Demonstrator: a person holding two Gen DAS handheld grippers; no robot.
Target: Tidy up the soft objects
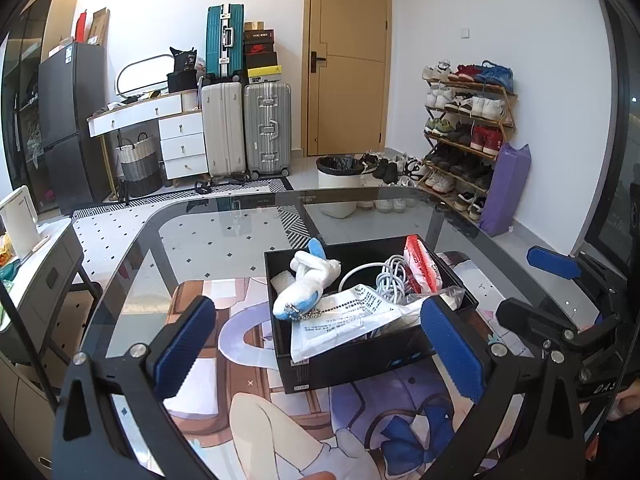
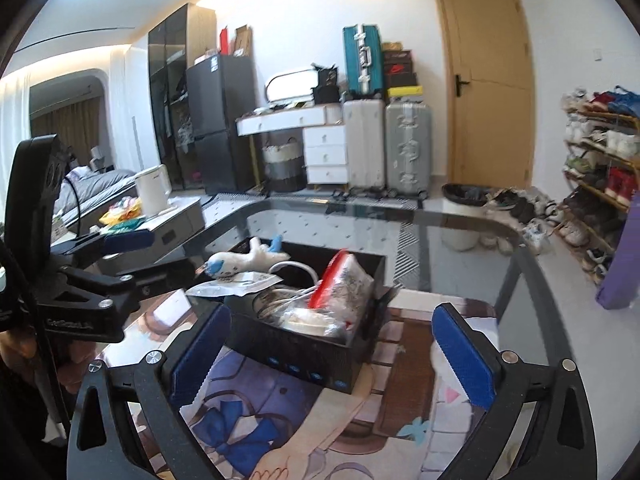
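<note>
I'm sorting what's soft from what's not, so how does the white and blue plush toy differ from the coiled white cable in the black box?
The plush toy is stuffed, white with blue patches, and carries a bead chain; the white cable is thin, plain and looped in coils. The plush toy lies at the left side of the black box and rises above its rim; the cable sits lower, toward the middle, beside a red and white packet. Both lie inside the box, untouched by either gripper.

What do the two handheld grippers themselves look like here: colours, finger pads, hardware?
Both the left gripper and right gripper have matte black angular frames with silver screw heads. The fingers carry flat, textured blue rectangular pads. White lettering marks each body, illegible.
</note>
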